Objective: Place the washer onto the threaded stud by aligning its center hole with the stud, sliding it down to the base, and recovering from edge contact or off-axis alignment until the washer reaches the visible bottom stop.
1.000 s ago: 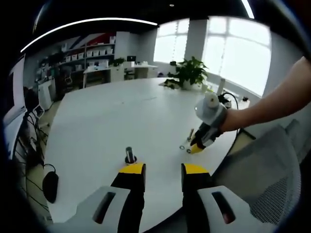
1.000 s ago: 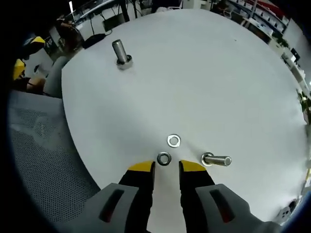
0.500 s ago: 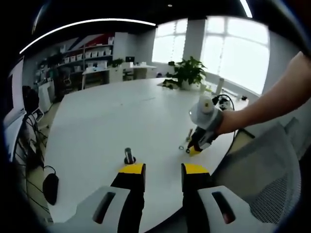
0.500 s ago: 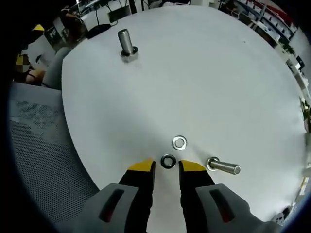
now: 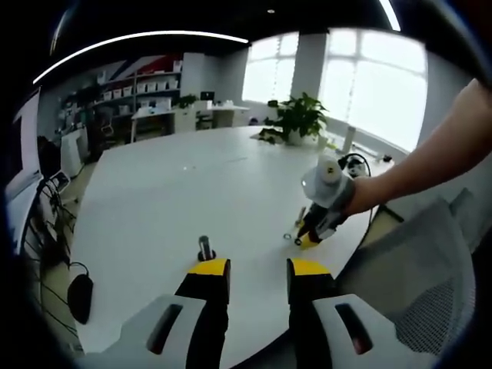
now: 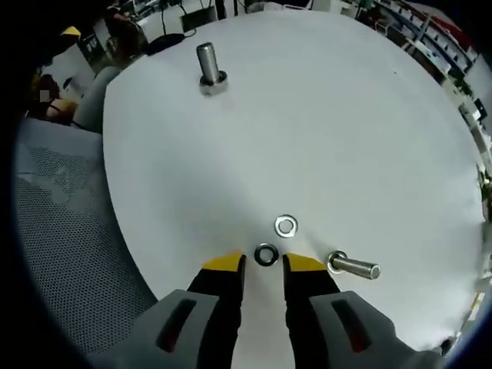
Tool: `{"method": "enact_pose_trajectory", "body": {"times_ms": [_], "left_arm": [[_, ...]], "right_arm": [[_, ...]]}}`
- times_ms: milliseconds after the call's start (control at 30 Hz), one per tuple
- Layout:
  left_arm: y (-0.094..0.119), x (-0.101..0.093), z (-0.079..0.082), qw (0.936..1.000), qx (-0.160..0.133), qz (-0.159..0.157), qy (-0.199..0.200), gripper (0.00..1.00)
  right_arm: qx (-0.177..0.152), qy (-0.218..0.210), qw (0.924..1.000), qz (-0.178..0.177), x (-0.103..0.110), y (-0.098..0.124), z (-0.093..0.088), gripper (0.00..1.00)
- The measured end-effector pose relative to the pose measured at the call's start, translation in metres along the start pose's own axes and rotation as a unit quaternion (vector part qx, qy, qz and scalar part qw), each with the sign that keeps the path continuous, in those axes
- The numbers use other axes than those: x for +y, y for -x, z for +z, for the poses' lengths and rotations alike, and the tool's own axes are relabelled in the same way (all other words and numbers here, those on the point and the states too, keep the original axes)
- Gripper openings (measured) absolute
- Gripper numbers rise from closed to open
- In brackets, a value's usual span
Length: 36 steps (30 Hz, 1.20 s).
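The white round desk [image 6: 323, 115] is the landmark here. In the right gripper view, the right gripper [image 6: 263, 264] hovers low near the desk's edge with its yellow-tipped jaws parted, holding nothing. A dark washer [image 6: 266, 254] lies flat on the desk just ahead of the jaw tips, centred on the gap between them. A second, brighter washer [image 6: 286, 226] lies flat just beyond it, apart from it. A loose bolt [image 6: 352, 267] lies on its side beside the right jaw tip. Far across the desk, near its other edge, the threaded stud [image 6: 209, 68] stands upright on its nut base, well apart from both washers. A grey mesh chair [image 6: 61, 231] sits off the desk's edge.

In the left gripper view, the left gripper [image 5: 257, 269] is held over the desk's near edge, jaws open and empty, with the stud [image 5: 204, 248] standing just past the left jaw tip. Farther across the desk, a person's hand holds the right gripper [image 5: 311, 238] tip-down at the desk surface. A potted plant [image 5: 296, 115] stands at the desk's far side.
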<state>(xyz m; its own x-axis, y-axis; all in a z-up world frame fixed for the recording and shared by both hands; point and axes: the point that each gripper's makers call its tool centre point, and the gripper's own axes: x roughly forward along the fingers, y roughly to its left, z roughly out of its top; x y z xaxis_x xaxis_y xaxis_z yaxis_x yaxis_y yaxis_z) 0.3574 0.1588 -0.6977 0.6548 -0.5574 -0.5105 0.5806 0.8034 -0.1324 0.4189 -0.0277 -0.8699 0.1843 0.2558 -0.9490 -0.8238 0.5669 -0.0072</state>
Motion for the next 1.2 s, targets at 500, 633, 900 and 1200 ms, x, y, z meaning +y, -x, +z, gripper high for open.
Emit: {"method": "enact_pose_trajectory", "body": {"times_ms": [500,633,900,1200], "left_arm": [[-0.0016,-0.0004,-0.0011,0.9999,0.002,-0.006,0.009,0.27],[-0.0014,-0.0003,-0.0012,0.9999,0.002,-0.005,0.01,0.27],[-0.0007,0.0012,-0.0021,0.9999,0.003,-0.002,0.012,0.27],[-0.0003,0.0029,-0.0034,0.9999,0.006,0.002,0.012,0.27]], "right_arm": [[0.036,0.045,0.9983,0.0,0.001,-0.0027,0.0048,0.16],[0.068,0.07,0.9952,0.001,0.0021,-0.0017,0.0049,0.15],[0.153,0.15,0.9767,-0.012,0.0041,-0.0053,0.0071,0.15],[0.131,0.149,0.9797,-0.029,0.004,-0.0028,0.0057,0.14]]}}
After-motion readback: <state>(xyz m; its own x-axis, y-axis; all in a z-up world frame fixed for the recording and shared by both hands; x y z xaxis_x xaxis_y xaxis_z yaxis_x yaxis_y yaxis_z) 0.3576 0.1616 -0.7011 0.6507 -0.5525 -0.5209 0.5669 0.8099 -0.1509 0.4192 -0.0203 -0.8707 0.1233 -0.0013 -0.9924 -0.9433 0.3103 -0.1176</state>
